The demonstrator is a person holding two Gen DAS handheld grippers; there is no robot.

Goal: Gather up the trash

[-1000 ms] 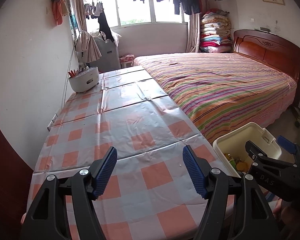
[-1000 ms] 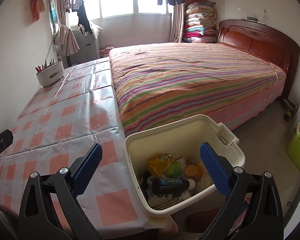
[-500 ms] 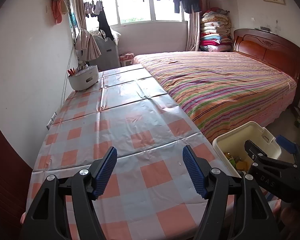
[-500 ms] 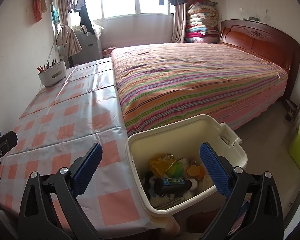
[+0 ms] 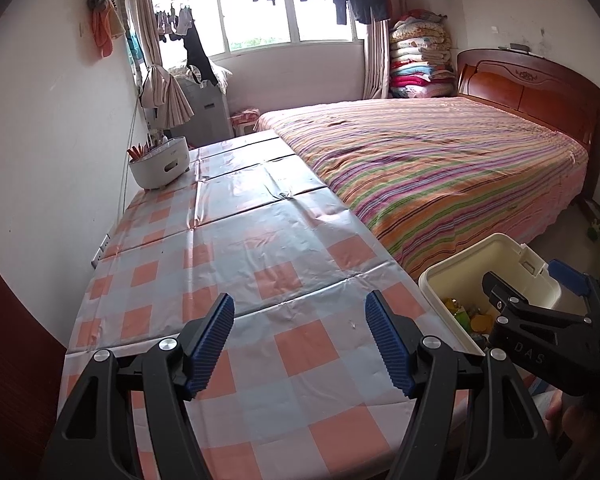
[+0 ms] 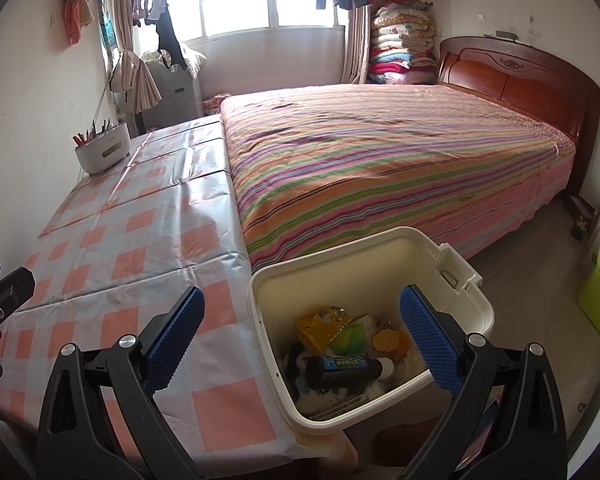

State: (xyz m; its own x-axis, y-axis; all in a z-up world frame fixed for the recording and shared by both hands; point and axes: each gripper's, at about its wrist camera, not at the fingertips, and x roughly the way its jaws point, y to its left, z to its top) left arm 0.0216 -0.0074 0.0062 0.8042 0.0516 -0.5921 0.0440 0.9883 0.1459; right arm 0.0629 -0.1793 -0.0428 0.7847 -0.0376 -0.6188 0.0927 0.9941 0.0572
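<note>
The left gripper (image 5: 300, 340) hovers over the near end of the checked tablecloth (image 5: 236, 248), its jaws wide apart with nothing between them. The right gripper (image 6: 300, 332) hangs above the cream bin (image 6: 451, 272) at the table's near right corner, jaws likewise spread and empty. Trash lies in the bin's bottom: a yellow wrapper (image 6: 319, 328), something green, and a dark bottle (image 6: 339, 370) on its side, white cap pointing right, long axis running across the bin.
</note>
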